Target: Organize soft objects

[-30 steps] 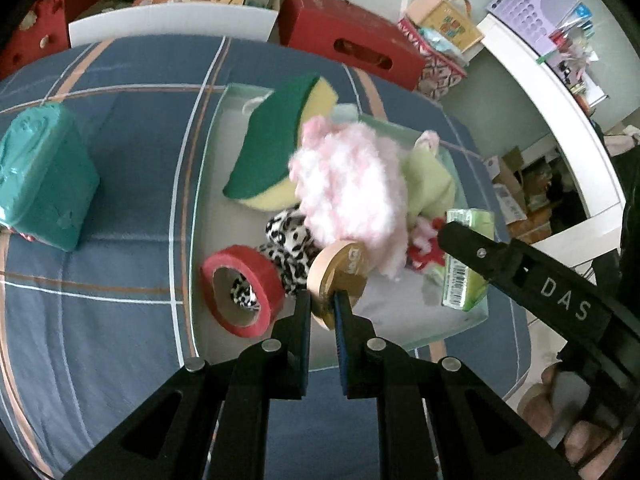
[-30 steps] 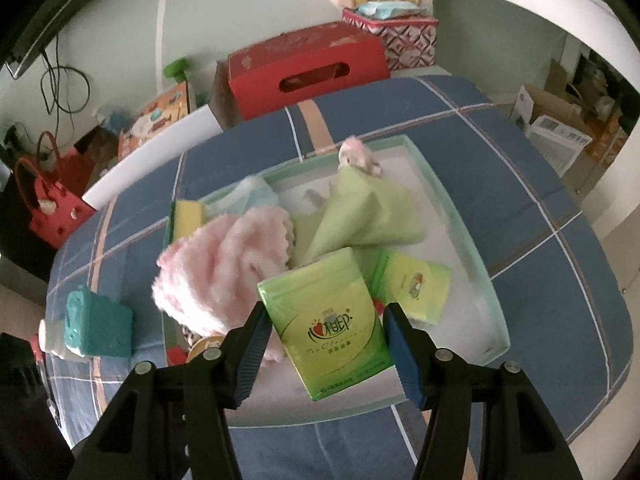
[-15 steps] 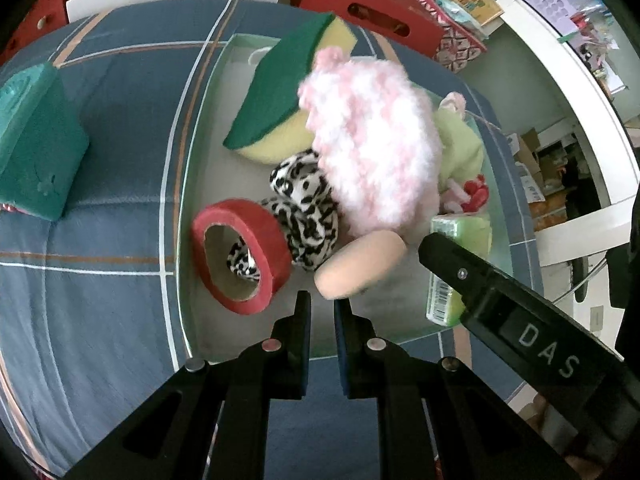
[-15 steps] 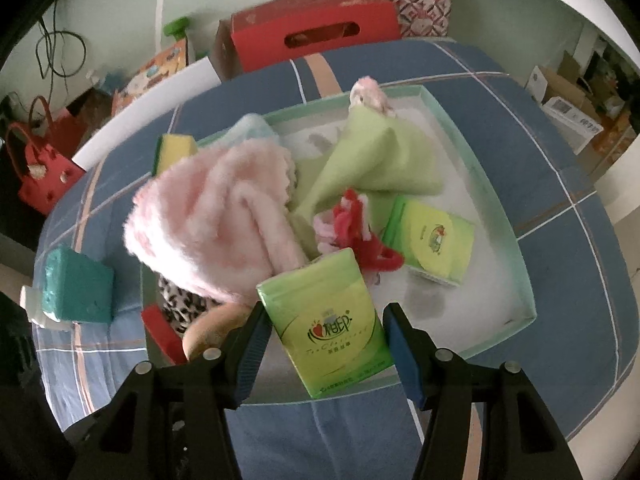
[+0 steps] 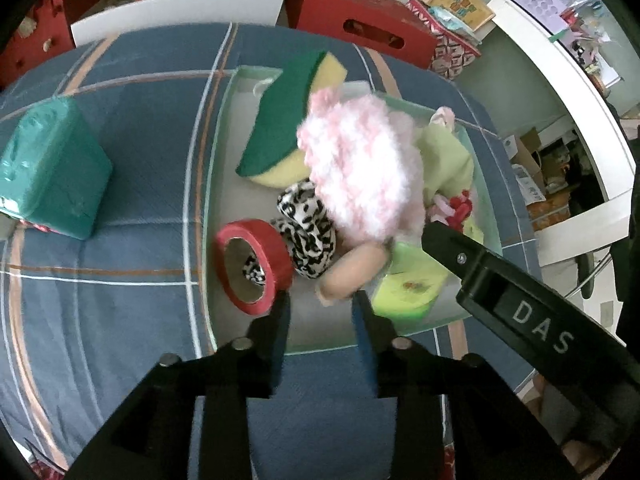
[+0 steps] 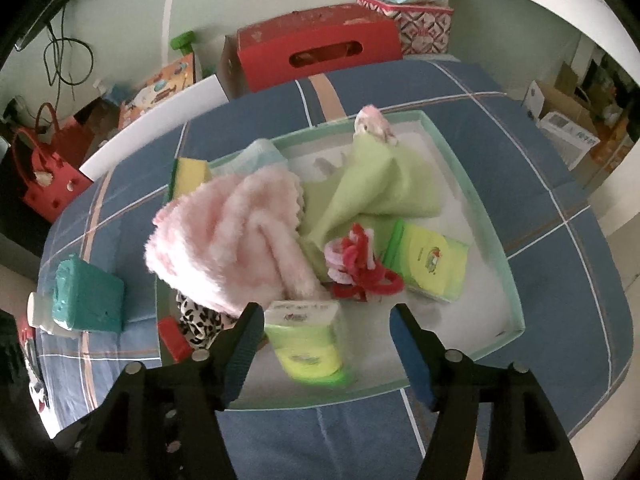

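Note:
A pale green tray (image 5: 216, 168) on the blue plaid cover holds the soft things: a fluffy pink towel (image 5: 360, 176), a green-and-yellow sponge (image 5: 288, 120), leopard-print cloth (image 5: 308, 236), a light green cloth (image 6: 376, 188). My left gripper (image 5: 320, 304) hangs over the tray's near edge, its jaws opening. The near end of a tan roll (image 5: 352, 270) lies loose in the gap between the tips. My right gripper (image 6: 326, 328) is opening too. A green tissue pack (image 6: 308, 344), blurred, lies in the tray between its fingers, free of the pads.
A red tape roll (image 5: 252, 264), a second tissue pack (image 6: 432, 260) and red-and-pink fuzzy wire (image 6: 360, 264) also lie in the tray. A teal box (image 5: 52, 168) stands on the cover at the left. Red boxes (image 6: 320, 48) and a white rail sit beyond the far edge.
The left gripper let go of the tan roll, which now lies in the tray, and its jaws have parted. The right gripper widened and the tissue pack dropped out of its grip into the tray.

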The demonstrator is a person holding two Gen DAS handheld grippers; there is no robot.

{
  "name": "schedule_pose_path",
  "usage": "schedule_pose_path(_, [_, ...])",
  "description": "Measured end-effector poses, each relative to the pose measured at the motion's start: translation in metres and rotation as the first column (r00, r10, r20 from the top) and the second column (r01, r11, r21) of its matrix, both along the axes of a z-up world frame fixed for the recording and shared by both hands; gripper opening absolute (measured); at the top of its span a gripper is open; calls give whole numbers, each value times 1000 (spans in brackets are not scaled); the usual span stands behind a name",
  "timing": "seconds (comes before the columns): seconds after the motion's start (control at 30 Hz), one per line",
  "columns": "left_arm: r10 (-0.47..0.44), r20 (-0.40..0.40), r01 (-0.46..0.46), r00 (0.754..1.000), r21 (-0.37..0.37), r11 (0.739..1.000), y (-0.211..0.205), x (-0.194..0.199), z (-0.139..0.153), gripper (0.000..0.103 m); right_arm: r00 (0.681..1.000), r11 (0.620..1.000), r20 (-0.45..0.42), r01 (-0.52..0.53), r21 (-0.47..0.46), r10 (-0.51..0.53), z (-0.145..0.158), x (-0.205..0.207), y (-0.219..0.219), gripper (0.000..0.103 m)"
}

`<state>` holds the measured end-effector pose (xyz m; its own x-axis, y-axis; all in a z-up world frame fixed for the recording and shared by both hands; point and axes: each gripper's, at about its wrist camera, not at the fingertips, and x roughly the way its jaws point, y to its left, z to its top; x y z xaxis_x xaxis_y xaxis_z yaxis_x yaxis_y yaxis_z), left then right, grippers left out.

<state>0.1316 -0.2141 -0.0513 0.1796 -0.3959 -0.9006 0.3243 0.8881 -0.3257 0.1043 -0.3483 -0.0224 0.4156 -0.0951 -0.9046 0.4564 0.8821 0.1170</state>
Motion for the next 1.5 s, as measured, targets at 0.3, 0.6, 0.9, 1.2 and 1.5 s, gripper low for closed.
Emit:
schedule_pose_path(0.3, [95, 128, -102, 987, 50, 994, 30, 13, 26, 50, 999, 1000, 36, -4, -23, 5, 14, -4, 4, 70])
schedule_pose_path(0.6, [222, 187, -250, 957, 142, 958, 61, 37, 20, 75, 998, 998, 24, -52, -37, 53, 10, 5, 18, 89])
schedule_pose_path(0.9, [299, 252, -352, 920, 203, 914, 91, 48, 20, 93, 997, 996, 3, -75, -43, 75, 5, 9, 26, 99])
schedule_pose_path(1.2, [303, 268, -366, 914, 226, 903, 98, 49, 22, 93, 994, 992, 2, -113, -49, 113, 7, 11, 37, 102])
schedule_pose_path(1.5, [320, 276, -390, 906, 254, 885, 120, 38, 17, 93, 989, 988, 20, -145, -60, 146, 13, 6, 55, 102])
